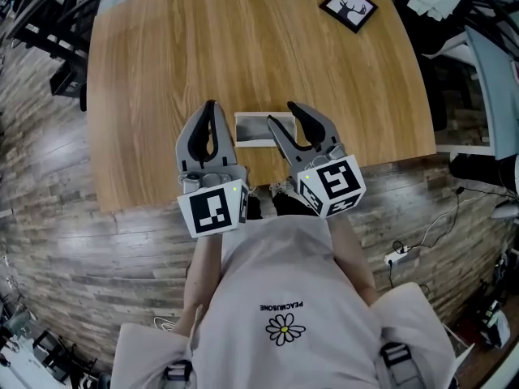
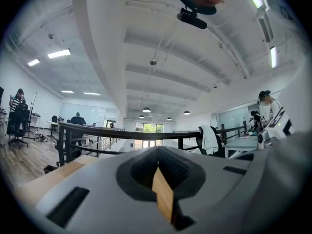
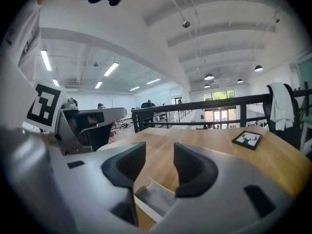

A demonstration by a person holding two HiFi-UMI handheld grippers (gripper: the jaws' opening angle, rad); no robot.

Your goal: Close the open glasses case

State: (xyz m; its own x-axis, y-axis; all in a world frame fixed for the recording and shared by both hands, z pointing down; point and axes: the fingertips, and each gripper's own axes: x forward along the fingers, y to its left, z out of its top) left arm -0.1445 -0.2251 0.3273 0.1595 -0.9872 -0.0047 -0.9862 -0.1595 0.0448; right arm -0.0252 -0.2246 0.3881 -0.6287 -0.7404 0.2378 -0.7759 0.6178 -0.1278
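Where the two grippers hang low over the near part of the bench [image 1: 162, 55], their states differ.

- The left gripper [image 2: 157, 151] has its jaws closed, pads meeting tip to tip with nothing caught between them. Only a thin wedge of wooden bench top shows through the slot behind the tips.
- The right gripper [image 3: 160, 155] has its jaws apart, and the pads press on nothing.
- The glasses case [image 3: 155, 199] is grey with a pale rim. It lies on the bench low in the gap of the right jaws, nearer the camera than the pads and not between them. One pale edge stands up from it.
- From the head view, the case lies flat between the two grippers, long side running across, shallow grey inside facing up, so it reads as open. The left jaws are just beside its left end. The inner finger of the right jaws crosses over its right end, and I cannot tell whether it touches.
- A small black picture frame [image 3: 248, 139] with a white deer figure lies flat, well ahead of the right jaws and off to their right, near the far edge of the bench.
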